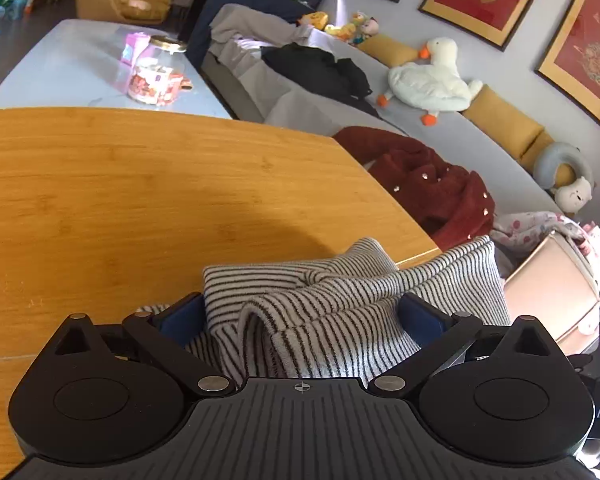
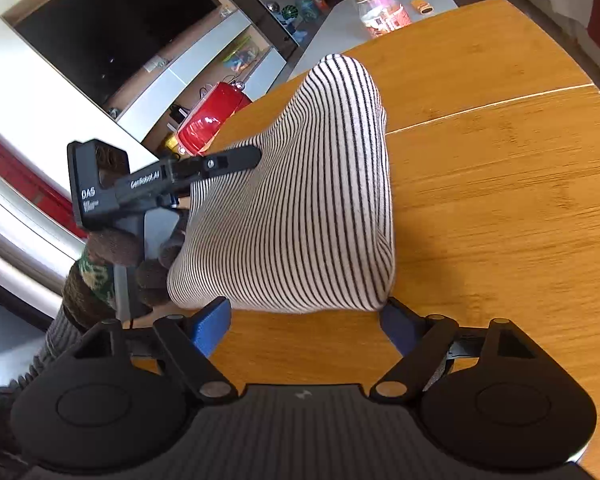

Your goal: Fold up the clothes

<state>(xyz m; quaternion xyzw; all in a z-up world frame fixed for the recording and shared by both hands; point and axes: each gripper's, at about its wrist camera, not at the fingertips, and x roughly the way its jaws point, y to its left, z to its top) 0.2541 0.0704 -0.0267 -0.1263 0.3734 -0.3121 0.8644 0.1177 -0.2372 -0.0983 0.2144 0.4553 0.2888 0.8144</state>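
A black-and-white striped knit garment (image 1: 340, 288) lies bunched in folds at the near right corner of the bamboo table (image 1: 140, 200). My left gripper (image 1: 300, 314) stands open, blue pads wide apart, with the bunched cloth filling the gap between them. In the right wrist view the same garment (image 2: 300, 200) is a long folded bundle on the table (image 2: 500, 200). My right gripper (image 2: 306, 326) is open just short of its near edge, and nothing sits between its pads. The left gripper's finger (image 2: 236, 162) lies against the bundle's left side, held by a gloved hand (image 2: 116, 248).
A grey sofa (image 1: 440, 136) to the right holds a dark red fleece coat (image 1: 428, 184), a black garment (image 1: 320, 68) and a goose plush (image 1: 432, 76). A glass jar (image 1: 156, 72) stands on the white table beyond. A red object (image 2: 212, 116) sits past the table's left edge.
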